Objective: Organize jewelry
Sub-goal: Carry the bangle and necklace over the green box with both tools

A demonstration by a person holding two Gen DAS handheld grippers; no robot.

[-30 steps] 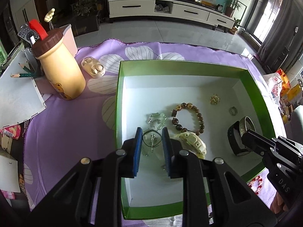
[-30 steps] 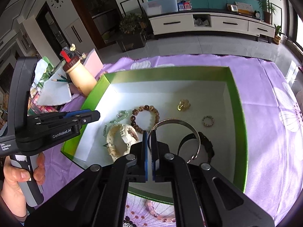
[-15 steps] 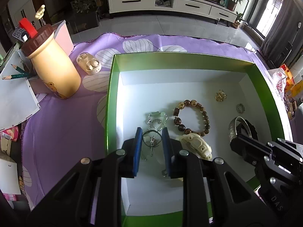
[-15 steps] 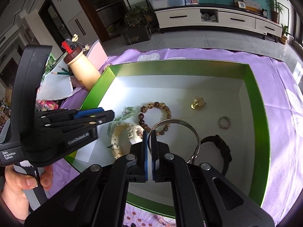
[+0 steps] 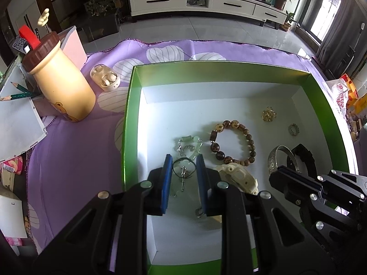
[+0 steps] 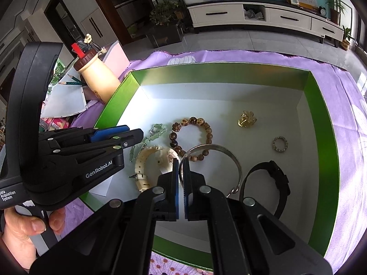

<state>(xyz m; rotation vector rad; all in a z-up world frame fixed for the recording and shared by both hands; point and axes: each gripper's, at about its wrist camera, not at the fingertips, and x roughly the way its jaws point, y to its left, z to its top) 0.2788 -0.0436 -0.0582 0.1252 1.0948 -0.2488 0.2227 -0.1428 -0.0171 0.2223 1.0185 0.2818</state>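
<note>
Inside, the green box (image 6: 321,123) holds the jewelry on its white floor. Right gripper (image 6: 182,169): jaws clamped on the rim of a silver bangle (image 6: 231,158), held above the floor beside a black watch (image 6: 277,178). Left gripper (image 5: 183,167): jaws narrowly apart, a dark loop with a silver pendant (image 5: 182,171) between the pads; grip uncertain. Nearby lie a brown bead bracelet (image 5: 250,142), cream watch (image 5: 238,176), gold charm (image 5: 268,114), small ring (image 5: 294,129).

Both wrist views steeply down, close, sharing green box (image 5: 129,114).
</note>
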